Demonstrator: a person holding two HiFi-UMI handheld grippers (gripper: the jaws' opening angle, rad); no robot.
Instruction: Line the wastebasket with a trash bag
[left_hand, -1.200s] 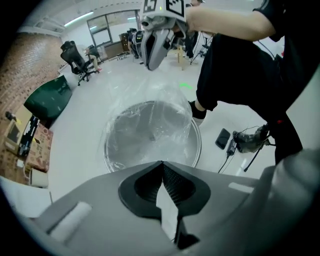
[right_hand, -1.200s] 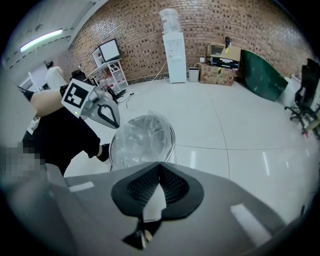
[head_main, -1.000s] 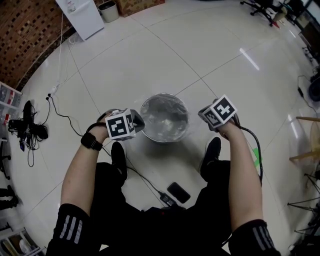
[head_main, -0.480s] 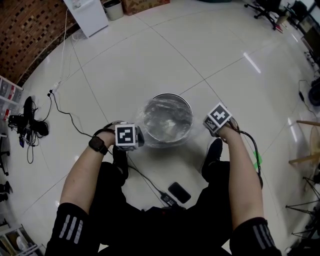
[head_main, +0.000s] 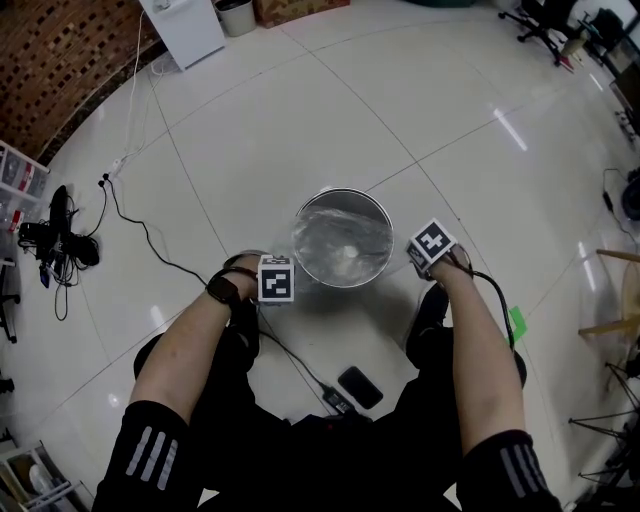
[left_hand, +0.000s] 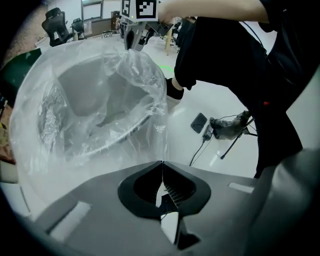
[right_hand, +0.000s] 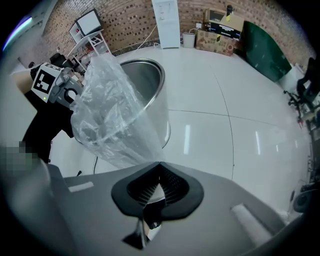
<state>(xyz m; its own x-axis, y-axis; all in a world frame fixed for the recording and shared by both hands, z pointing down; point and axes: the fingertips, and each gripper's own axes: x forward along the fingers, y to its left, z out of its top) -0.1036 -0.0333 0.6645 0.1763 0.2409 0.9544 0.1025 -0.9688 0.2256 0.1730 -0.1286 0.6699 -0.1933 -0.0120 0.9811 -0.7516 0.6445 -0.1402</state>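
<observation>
A round metal wastebasket (head_main: 372, 268) stands on the white tiled floor between the person's feet. A clear trash bag (head_main: 343, 240) lines its inside, and its mouth spreads over the rim. My left gripper (head_main: 279, 284) is low at the basket's left side, shut on the bag's edge; the film (left_hand: 125, 85) runs down into its closed jaw tips (left_hand: 161, 163). At the basket's right side my right gripper (head_main: 430, 250) is shut on the opposite edge, with the film (right_hand: 112, 115) stretched from its jaw tips (right_hand: 160, 164) up to the steel wall (right_hand: 152, 97).
A black phone (head_main: 358, 385) and a cable with an adapter (head_main: 334, 399) lie on the floor near the person's legs. Black shoes (head_main: 431, 302) flank the basket. A white cabinet (head_main: 187, 27) and a small bin (head_main: 237, 15) stand far back; tangled cables (head_main: 58, 238) lie left.
Both grippers have sunk beside the wastebasket, pulling the bag's edges down outside its rim. The left one also drew closer to the basket.
</observation>
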